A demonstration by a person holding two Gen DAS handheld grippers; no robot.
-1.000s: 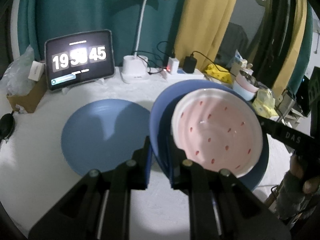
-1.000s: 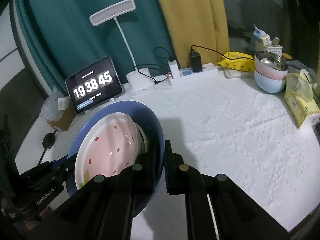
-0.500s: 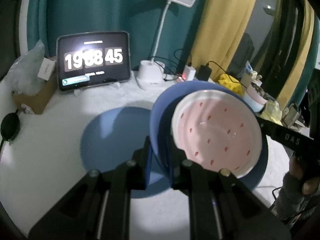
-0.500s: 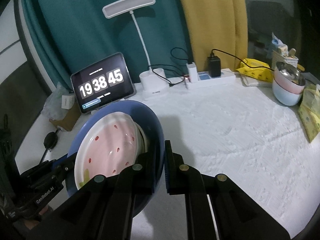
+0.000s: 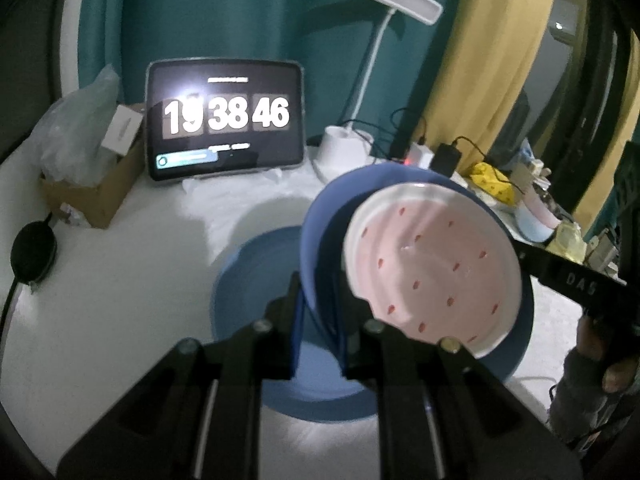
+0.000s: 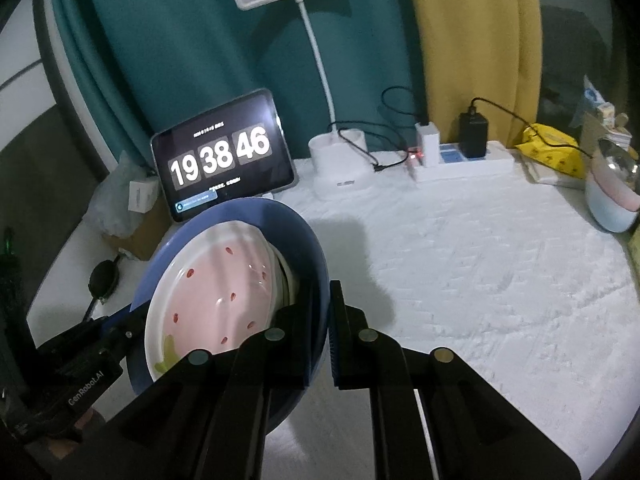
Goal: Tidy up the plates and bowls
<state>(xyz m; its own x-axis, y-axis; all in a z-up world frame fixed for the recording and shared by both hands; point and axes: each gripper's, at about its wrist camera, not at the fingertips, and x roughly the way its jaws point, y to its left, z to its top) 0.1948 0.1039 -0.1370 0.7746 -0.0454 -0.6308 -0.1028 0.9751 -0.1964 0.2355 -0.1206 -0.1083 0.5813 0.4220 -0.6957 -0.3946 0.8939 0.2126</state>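
Observation:
A blue plate (image 5: pixel 320 224) carries a pink strawberry-print plate (image 5: pixel 432 268) and is held tilted in the air by both grippers. My left gripper (image 5: pixel 320 312) is shut on its left rim. My right gripper (image 6: pixel 320 320) is shut on the opposite rim of the same blue plate (image 6: pixel 288 224), with the pink plate (image 6: pixel 224 280) lying inside it. A second blue plate (image 5: pixel 256 280) lies flat on the white tablecloth, below and partly hidden by the held stack.
A tablet clock (image 6: pixel 222 156), a white desk lamp (image 6: pixel 340 160) and a power strip (image 6: pixel 460 164) stand at the back. A cardboard box (image 5: pixel 100 188) is at the back left. Stacked bowls (image 6: pixel 612 196) sit at the right edge.
Both grippers have carried the plate stack to the left and over the flat blue plate, which now lies largely beneath the stack. Both grips are unchanged.

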